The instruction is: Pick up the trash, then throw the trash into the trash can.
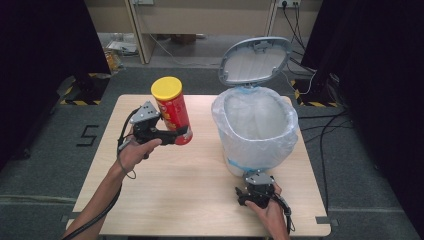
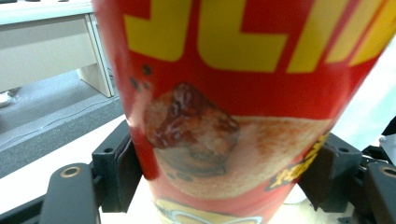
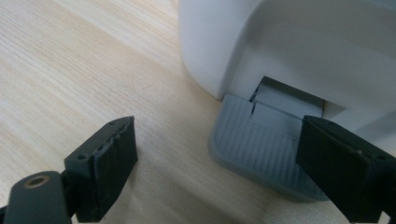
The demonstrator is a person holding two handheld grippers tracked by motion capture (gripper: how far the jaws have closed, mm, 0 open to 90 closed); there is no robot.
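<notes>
A red chips can (image 1: 171, 114) with a yellow lid is held off the table, nearly upright and leaning slightly left. My left gripper (image 1: 176, 135) is shut on its lower part. In the left gripper view the can (image 2: 233, 116) sits between both jaws of that gripper (image 2: 224, 179). A white pedal bin (image 1: 255, 125) with a clear liner stands at the table's right, its grey lid (image 1: 256, 60) raised. My right gripper (image 1: 256, 184) sits low at the bin's front and is open (image 3: 219, 140). Its right jaw lies over the grey ribbed pedal (image 3: 261, 144).
The light wooden table (image 1: 190, 190) has bare room in the middle and front. The white bin wall (image 3: 280, 46) stands directly ahead of the right gripper. Grey floor, cables and dark curtains surround the table.
</notes>
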